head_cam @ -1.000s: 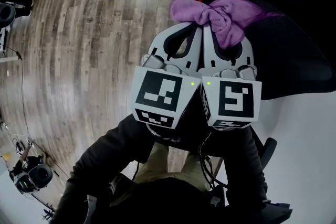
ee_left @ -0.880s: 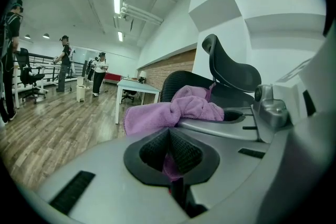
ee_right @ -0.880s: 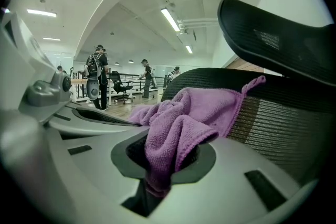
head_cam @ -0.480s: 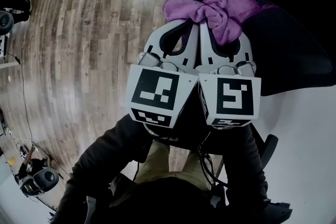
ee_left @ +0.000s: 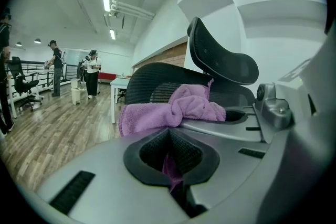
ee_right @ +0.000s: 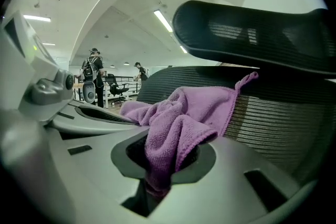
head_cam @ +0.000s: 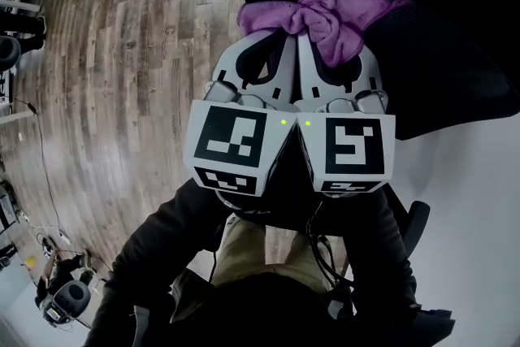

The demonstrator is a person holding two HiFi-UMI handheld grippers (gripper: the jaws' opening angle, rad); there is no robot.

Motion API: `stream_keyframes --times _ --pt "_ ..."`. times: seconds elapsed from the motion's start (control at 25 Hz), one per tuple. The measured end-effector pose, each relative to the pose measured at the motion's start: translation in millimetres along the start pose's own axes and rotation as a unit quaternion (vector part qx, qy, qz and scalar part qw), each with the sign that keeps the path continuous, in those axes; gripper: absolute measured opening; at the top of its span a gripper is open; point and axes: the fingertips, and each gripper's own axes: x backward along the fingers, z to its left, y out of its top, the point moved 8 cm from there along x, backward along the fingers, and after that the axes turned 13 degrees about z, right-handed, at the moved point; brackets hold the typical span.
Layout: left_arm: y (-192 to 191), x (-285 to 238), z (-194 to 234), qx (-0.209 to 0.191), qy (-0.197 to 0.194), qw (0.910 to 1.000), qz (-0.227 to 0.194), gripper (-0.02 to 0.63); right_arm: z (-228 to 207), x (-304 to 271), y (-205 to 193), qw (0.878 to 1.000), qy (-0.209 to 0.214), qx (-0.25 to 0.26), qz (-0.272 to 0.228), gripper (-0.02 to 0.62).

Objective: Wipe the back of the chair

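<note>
A purple cloth (head_cam: 329, 10) lies bunched against the black mesh chair back (head_cam: 443, 53), just under the curved headrest (ee_left: 220, 57). Both grippers stand side by side below it, jaws pointing up at the chair. My left gripper (head_cam: 286, 36) is shut on a thin corner of the cloth (ee_left: 157, 114), seen pinched between its jaws. My right gripper (head_cam: 309, 36) is shut on a thick fold of the cloth (ee_right: 184, 113), which spills over its jaws onto the mesh (ee_right: 273, 123). The headrest (ee_right: 252, 34) hangs above.
A wooden floor (head_cam: 138, 53) spreads to the left. A white table (head_cam: 475, 207) is at the right, beside the chair. Far off, people (ee_left: 92, 73) stand near a white desk (ee_left: 118, 84) and another office chair (ee_left: 21, 81).
Both grippers and the cloth have shifted a little left across the chair back. The chair now fills more of the head view's top right.
</note>
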Motion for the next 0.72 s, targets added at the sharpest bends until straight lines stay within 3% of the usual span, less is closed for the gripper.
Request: stream_keyframes --times 0.72 --pt "11.3 -31.6 -68.7 -0.031 -0.029 0.999 0.012 0.0 -63.2 36.8 -25.6 0.999 -0.032 -0.03 -0.002 0.064"
